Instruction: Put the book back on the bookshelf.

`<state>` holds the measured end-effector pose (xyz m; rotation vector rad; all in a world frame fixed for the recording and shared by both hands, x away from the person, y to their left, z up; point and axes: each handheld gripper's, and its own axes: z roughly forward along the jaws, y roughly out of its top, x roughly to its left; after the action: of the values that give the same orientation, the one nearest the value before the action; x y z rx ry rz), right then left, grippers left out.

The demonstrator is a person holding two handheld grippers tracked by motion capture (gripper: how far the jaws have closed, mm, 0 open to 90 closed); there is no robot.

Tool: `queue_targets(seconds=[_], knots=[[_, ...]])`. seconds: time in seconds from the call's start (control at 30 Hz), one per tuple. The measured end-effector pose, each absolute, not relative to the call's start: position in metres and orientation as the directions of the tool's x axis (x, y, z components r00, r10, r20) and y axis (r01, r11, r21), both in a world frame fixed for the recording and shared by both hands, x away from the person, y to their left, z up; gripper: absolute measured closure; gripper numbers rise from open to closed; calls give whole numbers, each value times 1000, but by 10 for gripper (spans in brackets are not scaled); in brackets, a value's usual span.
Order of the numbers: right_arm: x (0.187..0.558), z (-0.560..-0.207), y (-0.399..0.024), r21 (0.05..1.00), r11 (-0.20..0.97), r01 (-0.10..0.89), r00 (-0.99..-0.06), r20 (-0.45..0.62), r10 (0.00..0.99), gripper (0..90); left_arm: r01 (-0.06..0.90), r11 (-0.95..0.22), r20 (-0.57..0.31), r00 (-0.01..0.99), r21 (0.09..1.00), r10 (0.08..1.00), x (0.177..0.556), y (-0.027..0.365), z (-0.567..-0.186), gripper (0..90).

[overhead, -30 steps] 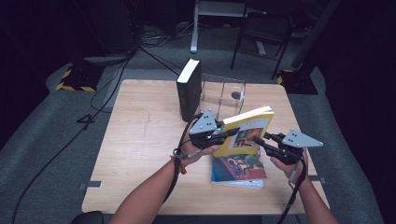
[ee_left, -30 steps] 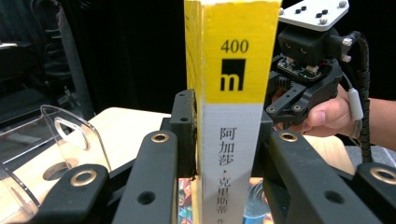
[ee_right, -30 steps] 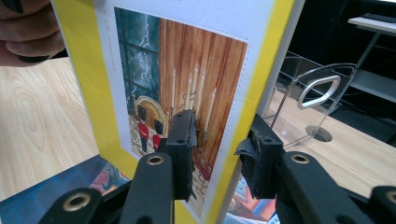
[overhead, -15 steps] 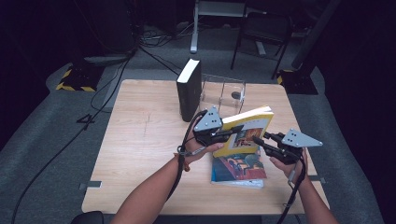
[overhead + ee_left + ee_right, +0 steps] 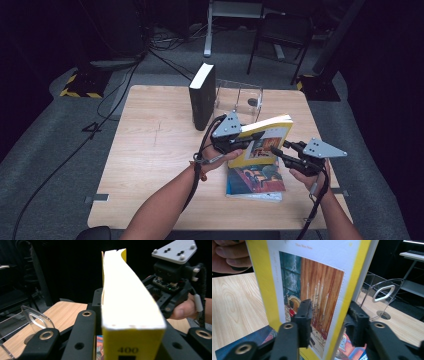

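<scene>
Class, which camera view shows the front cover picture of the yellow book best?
The right gripper view: the yellow book faces it, its cover picture plain. The high view shows the cover small and slanted. The left gripper view shows its page edge and spine end.

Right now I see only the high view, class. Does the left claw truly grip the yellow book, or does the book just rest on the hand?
Observer: In the left gripper view the left claw has a jaw against each side of the yellow book, whose page edge faces the camera.
Operator: Any marking on it?
Observer: Yes, the number 400 is printed on the yellow end nearest that camera.
Operator: And the right claw?
Observer: In the right gripper view the right claw straddles the book. Its jaws have just been opening, one in front of the cover picture and one behind, apparently not pinching.
</scene>
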<state>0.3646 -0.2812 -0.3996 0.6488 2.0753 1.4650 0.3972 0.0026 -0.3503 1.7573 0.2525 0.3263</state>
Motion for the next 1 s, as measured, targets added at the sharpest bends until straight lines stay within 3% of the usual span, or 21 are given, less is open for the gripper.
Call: queue_targets(seconds=[0.17,0.37,0.6,1.0], knots=[[364,-399,-292,954,278,114,-743,-104,662,447,-22,-189,91,926,982,366,396,7,-342,742],[370,-411,-307,916,318,247,-735,-37,677,315,-34,-182,107,907,983,408,398,21,-328,743],[370,-423,-308,874,386,295,-746,-42,665,286,-30,-178,111,879,984,465,404,37,-324,742],[376,-433,-317,862,371,345,-715,-15,699,293,-7,-179,120,765,984,632,423,72,-319,743]])
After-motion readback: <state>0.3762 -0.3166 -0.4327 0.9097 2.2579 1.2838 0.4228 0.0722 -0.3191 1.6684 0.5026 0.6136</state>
